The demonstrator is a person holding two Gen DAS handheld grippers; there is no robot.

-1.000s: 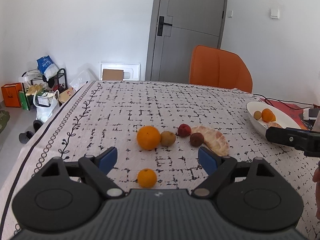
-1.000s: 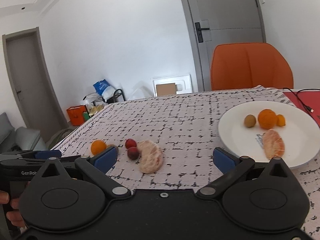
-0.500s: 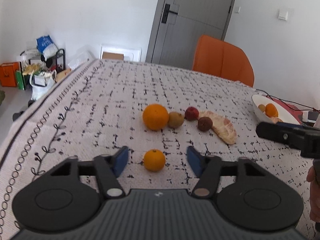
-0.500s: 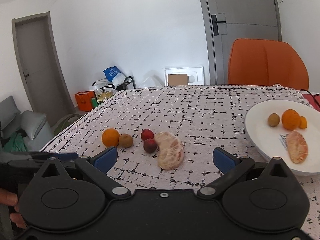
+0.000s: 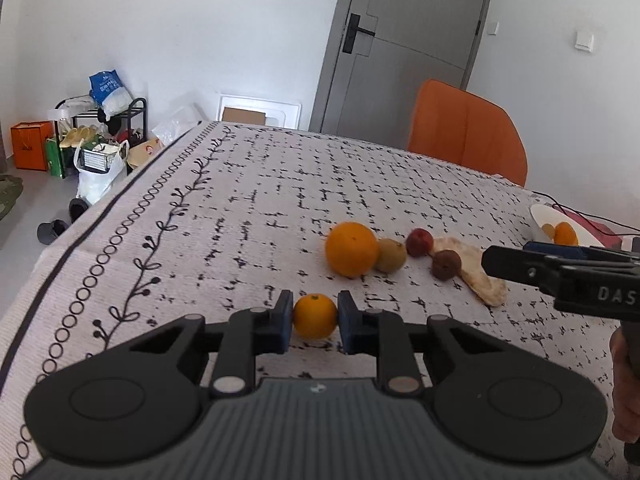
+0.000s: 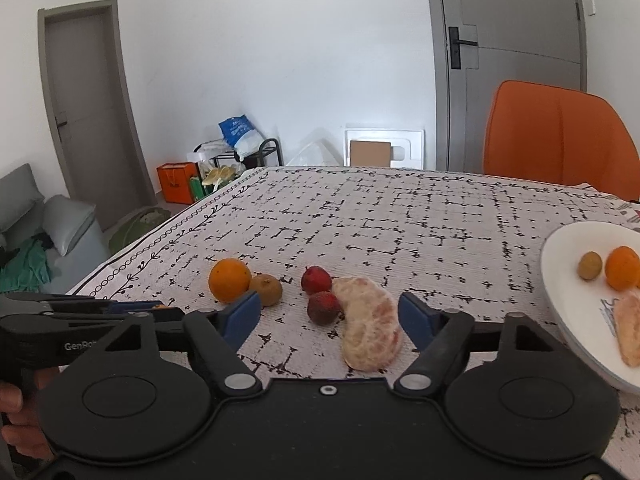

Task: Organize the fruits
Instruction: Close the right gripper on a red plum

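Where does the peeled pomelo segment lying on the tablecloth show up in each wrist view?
Left wrist: peeled pomelo segment lies right of centre, behind the dark red fruit, partly hidden by the right gripper.
Right wrist: lower centre, between the gripper's open fingers.
Shared landmark: the large orange, beside the brown fruit.

You get bright, even daylight; soft shadows under the fruit. Fisheye bends the grey panelled door (image 5: 404,40) and darkens corners. Focus sharp throughout.
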